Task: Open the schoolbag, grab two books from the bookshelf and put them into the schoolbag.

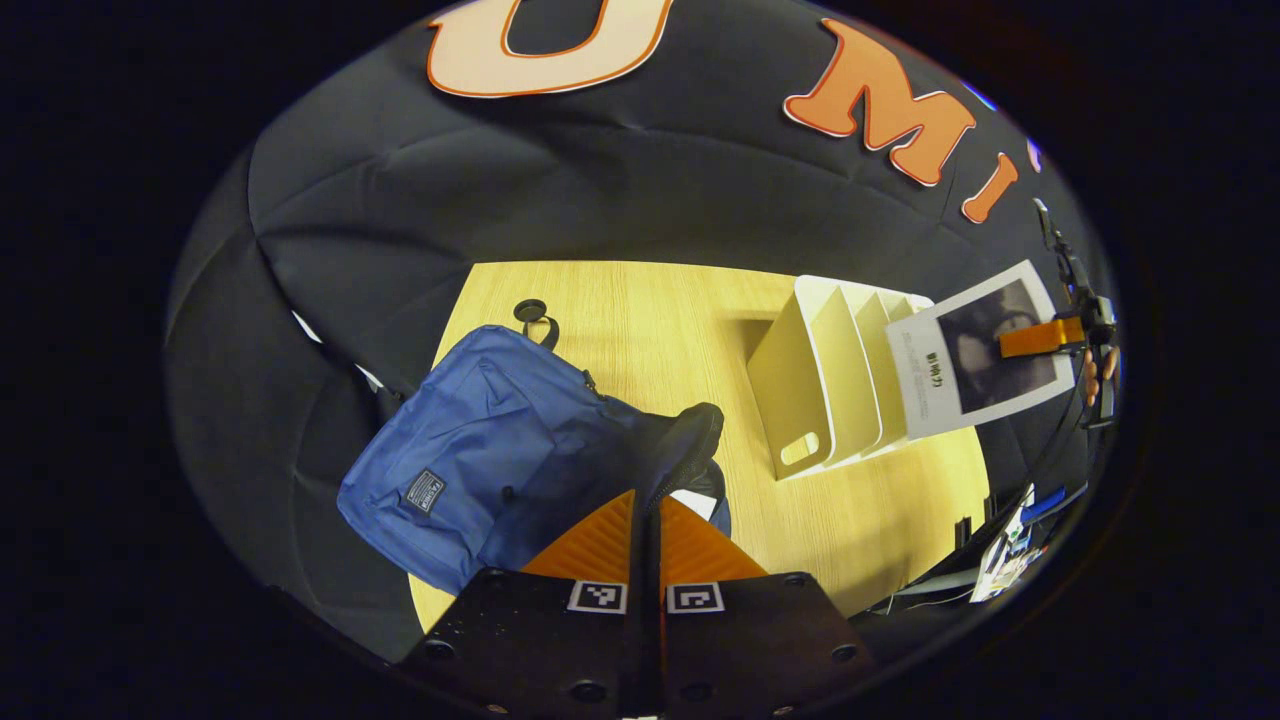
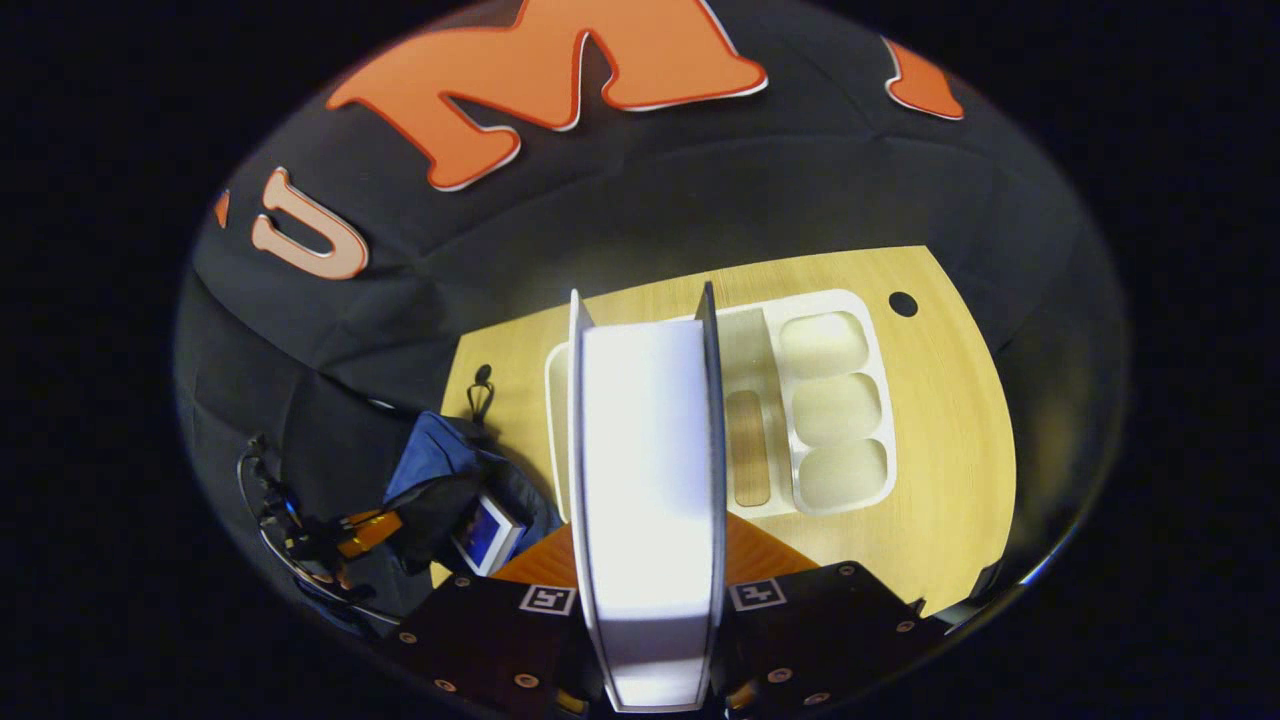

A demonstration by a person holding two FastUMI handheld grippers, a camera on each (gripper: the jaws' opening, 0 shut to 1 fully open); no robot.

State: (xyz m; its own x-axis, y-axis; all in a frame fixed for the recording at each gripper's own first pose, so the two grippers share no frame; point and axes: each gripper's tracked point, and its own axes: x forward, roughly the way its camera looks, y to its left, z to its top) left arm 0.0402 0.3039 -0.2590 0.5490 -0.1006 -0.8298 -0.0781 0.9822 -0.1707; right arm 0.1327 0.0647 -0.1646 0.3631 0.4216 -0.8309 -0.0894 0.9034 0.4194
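Note:
The blue schoolbag lies on the wooden table, its top gaping. My left gripper is shut on the dark rim of the bag's opening and holds it up. Farther right stands the white bookshelf; beside it the right gripper carries a book with a white-and-grey cover. In the right gripper view that white book stands on edge, pages toward the camera, with my right gripper shut on it above the bookshelf. One book lies inside the schoolbag, beside the left gripper.
The table has a round cable hole at its far right corner. Another hole sits behind the bag near its carry loop. Cables and small gear hang off the table's right edge. Black cloth wall surrounds the table.

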